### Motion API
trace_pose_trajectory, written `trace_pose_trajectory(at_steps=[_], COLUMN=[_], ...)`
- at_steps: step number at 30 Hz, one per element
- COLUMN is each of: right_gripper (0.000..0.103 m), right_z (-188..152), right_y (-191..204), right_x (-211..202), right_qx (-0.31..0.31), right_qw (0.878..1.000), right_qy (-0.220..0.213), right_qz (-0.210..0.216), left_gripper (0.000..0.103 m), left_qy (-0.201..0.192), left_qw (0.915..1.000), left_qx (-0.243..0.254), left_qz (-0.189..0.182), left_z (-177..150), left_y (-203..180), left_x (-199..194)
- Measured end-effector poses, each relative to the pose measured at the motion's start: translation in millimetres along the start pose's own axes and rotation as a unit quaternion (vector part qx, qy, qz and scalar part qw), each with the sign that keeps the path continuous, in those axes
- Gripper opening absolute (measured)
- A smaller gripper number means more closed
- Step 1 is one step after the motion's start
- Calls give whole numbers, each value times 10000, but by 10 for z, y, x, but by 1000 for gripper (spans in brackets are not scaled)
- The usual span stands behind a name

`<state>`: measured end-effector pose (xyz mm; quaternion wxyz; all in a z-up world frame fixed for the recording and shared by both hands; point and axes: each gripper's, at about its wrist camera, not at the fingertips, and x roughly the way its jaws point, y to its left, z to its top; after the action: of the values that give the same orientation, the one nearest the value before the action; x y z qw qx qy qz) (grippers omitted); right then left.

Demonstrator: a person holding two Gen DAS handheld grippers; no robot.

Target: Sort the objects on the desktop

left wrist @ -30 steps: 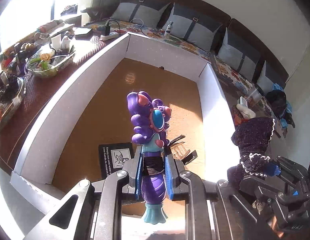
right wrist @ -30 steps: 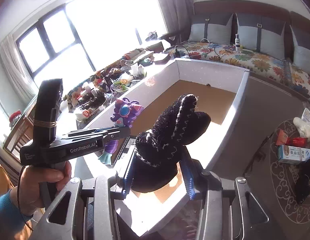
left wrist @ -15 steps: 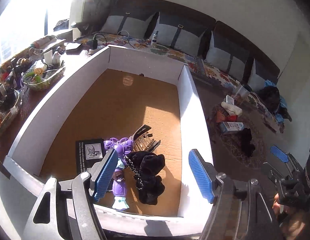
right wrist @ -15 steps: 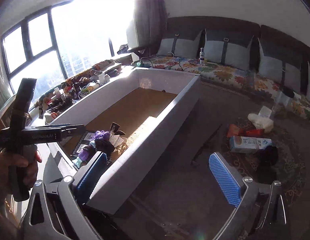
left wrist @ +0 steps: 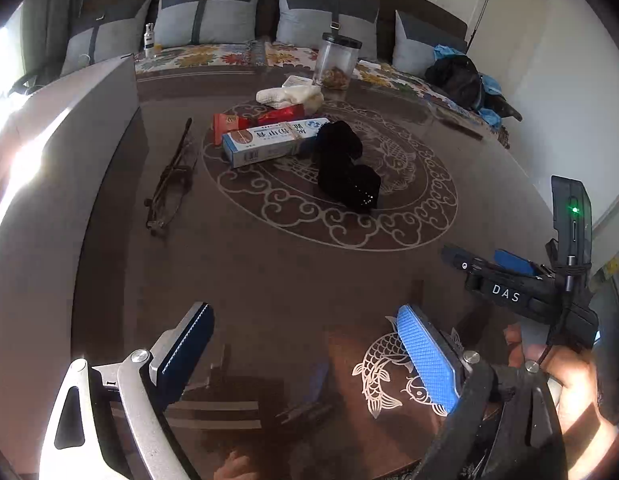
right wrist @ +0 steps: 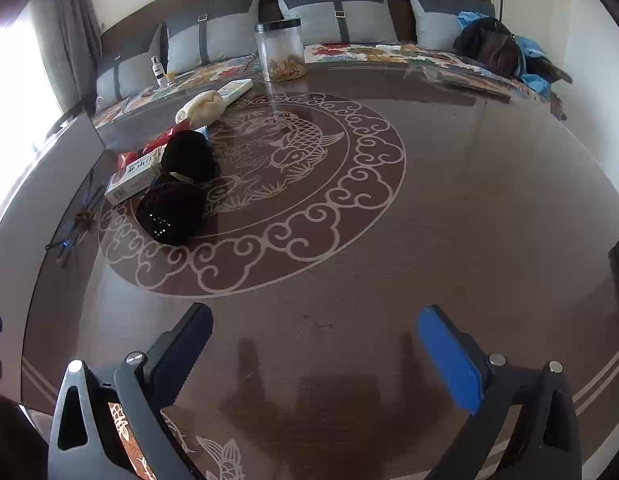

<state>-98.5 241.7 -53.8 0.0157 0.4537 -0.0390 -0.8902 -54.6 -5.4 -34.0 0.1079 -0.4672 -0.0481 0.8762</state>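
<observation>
The left gripper (left wrist: 305, 356) hangs empty over the tabletop (left wrist: 269, 272), its jaws opening with nothing between them, and the right gripper (right wrist: 315, 364) stands spread wide and bare as well. Ahead of both, inside the tabletop's ring pattern, lies the cluster: a black plush toy (left wrist: 347, 168) nearest, and touching its far side a blue-and-white box (left wrist: 269, 142) lying crosswise. From the plush toy, the left gripper sits almost straight behind, the right well off to the side.
</observation>
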Motion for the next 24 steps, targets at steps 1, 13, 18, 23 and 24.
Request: trace_pose_trajectory(at_steps=[1, 13, 18, 23, 24], right_gripper=[103, 103, 103, 103, 103], right_z=[-5, -48, -50, -53, -52], right_y=[10, 177, 201, 205, 204], right_x=[25, 184, 185, 185, 185], right_qx=[13, -318, -353, -348, -349], right_qw=[10000, 9988, 9987, 9988, 9988], right_qy=[20, 69, 42, 26, 27], right_qz=[-65, -370, -355, -357, -356], left_gripper=[94, 94, 103, 103, 103], left_qy=[41, 58, -73, -71, -70], left_qw=[10000, 9961, 9959, 9959, 9959], left_qx=[-25, 478, 549, 541, 542], left_qz=[76, 733, 715, 725, 726], left_z=[16, 361, 434, 450, 448], left_y=[-20, -150, -63, -65, -64], left_x=[122, 792, 867, 873, 870])
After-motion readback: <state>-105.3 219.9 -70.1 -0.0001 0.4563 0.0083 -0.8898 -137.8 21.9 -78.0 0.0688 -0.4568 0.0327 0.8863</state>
